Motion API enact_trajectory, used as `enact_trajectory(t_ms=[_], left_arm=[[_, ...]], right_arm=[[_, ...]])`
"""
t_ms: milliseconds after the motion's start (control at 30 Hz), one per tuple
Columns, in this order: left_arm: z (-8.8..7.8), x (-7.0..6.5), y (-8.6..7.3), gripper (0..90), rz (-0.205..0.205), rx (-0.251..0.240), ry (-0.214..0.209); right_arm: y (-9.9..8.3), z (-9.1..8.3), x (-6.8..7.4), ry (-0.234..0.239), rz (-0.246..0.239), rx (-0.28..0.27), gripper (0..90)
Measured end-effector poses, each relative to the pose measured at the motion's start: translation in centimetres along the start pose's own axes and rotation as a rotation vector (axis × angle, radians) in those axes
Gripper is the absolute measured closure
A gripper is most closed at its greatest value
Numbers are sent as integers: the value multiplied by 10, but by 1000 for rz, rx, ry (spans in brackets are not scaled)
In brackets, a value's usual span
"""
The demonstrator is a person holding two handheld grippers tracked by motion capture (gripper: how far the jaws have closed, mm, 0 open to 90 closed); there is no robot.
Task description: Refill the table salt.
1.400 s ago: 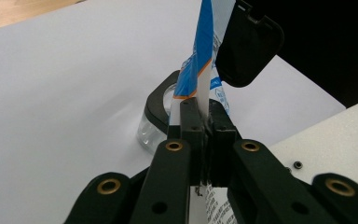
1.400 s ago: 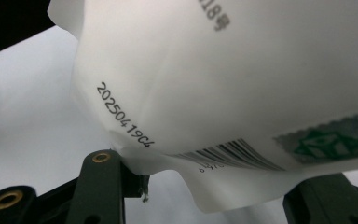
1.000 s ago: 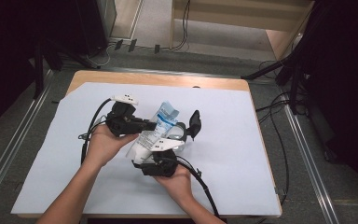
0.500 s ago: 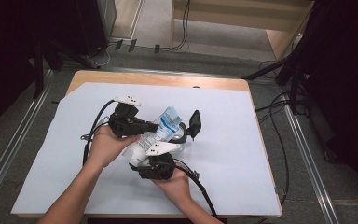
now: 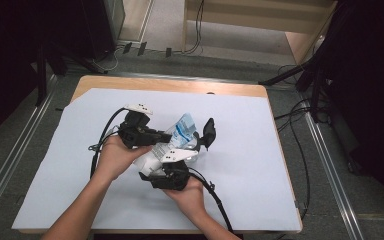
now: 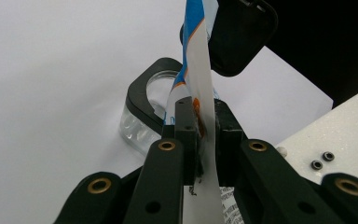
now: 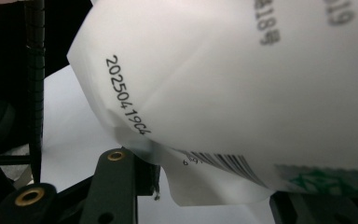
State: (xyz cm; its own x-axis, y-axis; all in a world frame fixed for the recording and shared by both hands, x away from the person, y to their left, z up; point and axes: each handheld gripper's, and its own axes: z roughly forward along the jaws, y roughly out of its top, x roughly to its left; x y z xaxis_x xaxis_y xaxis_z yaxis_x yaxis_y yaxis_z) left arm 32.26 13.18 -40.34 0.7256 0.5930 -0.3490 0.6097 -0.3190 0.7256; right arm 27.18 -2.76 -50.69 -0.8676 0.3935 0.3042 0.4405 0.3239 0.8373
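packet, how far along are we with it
Done: the packet is off the table, its flat edge pinched in the left tongs, whose jaws have just eased slightly. In hand: the right tongs have just been closing on its white body, which buckles. Left: no tear or opening shows yet.

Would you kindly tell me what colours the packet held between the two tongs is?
The packet is mostly white with blue and orange print, clearest in the left gripper view.

Packet [image 7: 242, 93]: upper print blurred, top and right cut off by frame edge. Right tool [image 7: 205, 196]: right jaw hidden behind packet.
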Motion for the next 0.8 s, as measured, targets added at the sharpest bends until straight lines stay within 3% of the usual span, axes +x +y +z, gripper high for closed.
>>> enact_trajectory(t_ms=[267, 467, 800], left_arm=[[-2, 0, 0, 846, 4, -2, 7], [0, -4, 1, 866, -2, -9, 26], [-3, -3, 0, 849, -9, -12, 11]], right_arm=[[2, -2, -1, 27, 17, -12, 580], [7, 1, 2, -18, -24, 15, 534], [7, -2, 1, 23, 20, -2, 587]])
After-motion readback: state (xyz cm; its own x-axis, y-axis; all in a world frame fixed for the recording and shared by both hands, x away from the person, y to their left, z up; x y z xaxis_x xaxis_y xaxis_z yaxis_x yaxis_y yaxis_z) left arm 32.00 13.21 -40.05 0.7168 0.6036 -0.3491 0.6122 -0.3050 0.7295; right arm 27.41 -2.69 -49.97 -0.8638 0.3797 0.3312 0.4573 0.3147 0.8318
